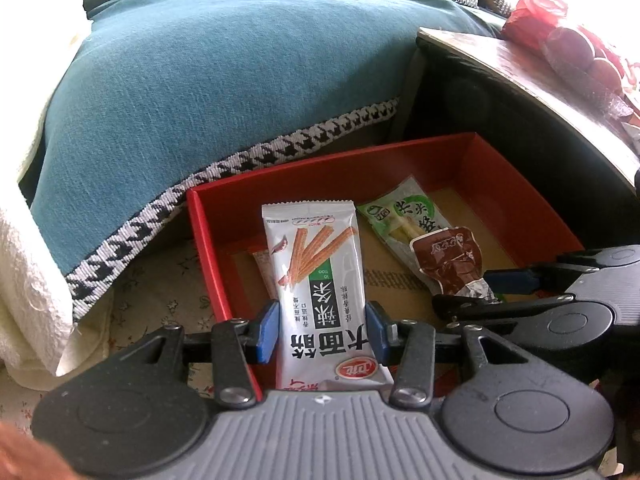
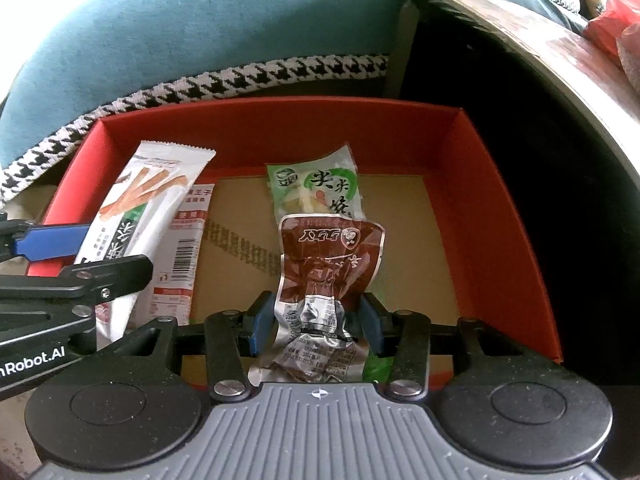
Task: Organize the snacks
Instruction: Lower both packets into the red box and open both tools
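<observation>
A red box (image 1: 320,168) (image 2: 280,120) with a cardboard floor stands on the floor by a sofa. My left gripper (image 1: 322,332) is shut on a white spicy-strip snack packet (image 1: 316,268) (image 2: 136,208) and holds it over the box's left part. My right gripper (image 2: 316,320) (image 1: 500,292) is shut on a brown snack packet (image 2: 332,264) (image 1: 448,260) over the box's middle. A green packet (image 2: 316,188) (image 1: 404,216) lies in the box behind the brown one. A white-and-red packet (image 2: 188,248) lies on the box floor under the white one.
A teal sofa cover with a houndstooth hem (image 1: 224,92) (image 2: 200,80) hangs behind the box. A dark cabinet with a wooden top (image 1: 520,80) (image 2: 520,52) stands to the right, with red items (image 1: 560,36) on it. A white blanket (image 1: 24,272) lies at the left.
</observation>
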